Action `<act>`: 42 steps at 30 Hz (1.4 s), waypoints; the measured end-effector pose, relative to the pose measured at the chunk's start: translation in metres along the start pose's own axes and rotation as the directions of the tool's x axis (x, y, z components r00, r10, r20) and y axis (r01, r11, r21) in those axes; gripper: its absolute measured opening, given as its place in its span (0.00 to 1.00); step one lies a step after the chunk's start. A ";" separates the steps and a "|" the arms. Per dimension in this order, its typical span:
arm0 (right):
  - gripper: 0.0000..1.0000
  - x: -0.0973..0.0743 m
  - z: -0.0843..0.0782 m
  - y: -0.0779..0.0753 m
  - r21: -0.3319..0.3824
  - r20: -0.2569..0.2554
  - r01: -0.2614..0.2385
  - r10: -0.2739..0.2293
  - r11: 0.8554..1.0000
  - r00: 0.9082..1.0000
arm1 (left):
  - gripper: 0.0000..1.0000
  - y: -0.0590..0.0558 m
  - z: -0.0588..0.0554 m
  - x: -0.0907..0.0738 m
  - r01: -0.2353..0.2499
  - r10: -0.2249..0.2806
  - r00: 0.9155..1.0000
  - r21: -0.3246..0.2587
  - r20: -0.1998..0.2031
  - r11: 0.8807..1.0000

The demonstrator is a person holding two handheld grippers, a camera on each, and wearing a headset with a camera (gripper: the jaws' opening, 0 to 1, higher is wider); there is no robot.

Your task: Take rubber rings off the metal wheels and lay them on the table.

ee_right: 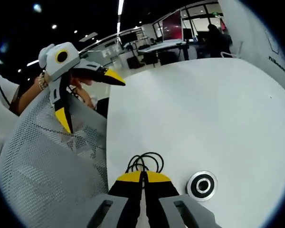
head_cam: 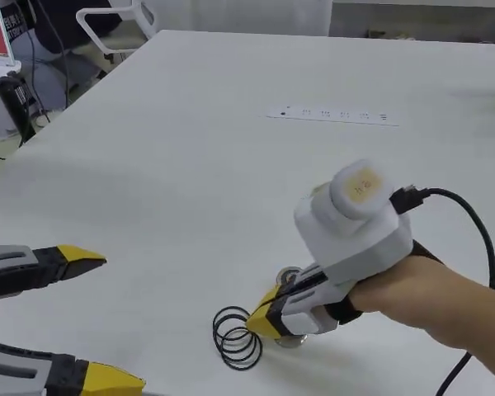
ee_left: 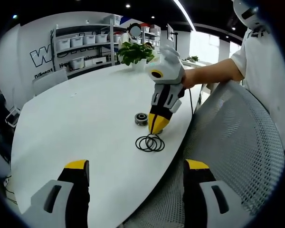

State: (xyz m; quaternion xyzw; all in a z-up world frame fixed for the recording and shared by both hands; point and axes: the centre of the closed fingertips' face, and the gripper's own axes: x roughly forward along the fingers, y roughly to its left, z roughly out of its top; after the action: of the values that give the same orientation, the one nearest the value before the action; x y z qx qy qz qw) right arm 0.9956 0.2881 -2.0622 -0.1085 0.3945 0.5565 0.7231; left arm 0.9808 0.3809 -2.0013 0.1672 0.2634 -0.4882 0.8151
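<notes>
The right gripper (head_cam: 254, 322) hides most of the metal wheel (head_cam: 289, 273); the view's edge cuts off the left gripper (head_cam: 124, 322).

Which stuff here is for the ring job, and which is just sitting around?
For the job: rubber rings, metal wheel, right gripper, left gripper, table.
Just lying about: power strip, potted plant, mesh chair.
</notes>
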 end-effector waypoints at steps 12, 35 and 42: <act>0.00 0.003 -0.001 -0.007 -0.078 -0.011 0.058 -0.059 0.995 0.998 | 0.78 -0.001 -0.002 0.000 0.002 -0.002 1.000 -0.003 -0.006 1.000; 0.14 -0.033 0.034 -0.011 -0.103 0.082 0.124 -0.115 0.987 0.990 | 0.79 0.001 0.001 0.000 0.002 -0.002 1.000 -0.012 0.014 1.000; 0.24 -0.057 0.052 0.000 -0.174 0.137 0.148 -0.125 0.974 0.983 | 0.81 -0.003 0.002 0.001 0.028 -0.028 0.999 -0.007 0.017 1.000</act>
State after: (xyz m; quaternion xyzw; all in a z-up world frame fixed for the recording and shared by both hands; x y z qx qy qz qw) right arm 1.0147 0.2776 -1.9882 -0.1664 0.2870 0.5450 0.7700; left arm 0.9791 0.3780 -2.0007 0.1566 0.2606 -0.4999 0.8110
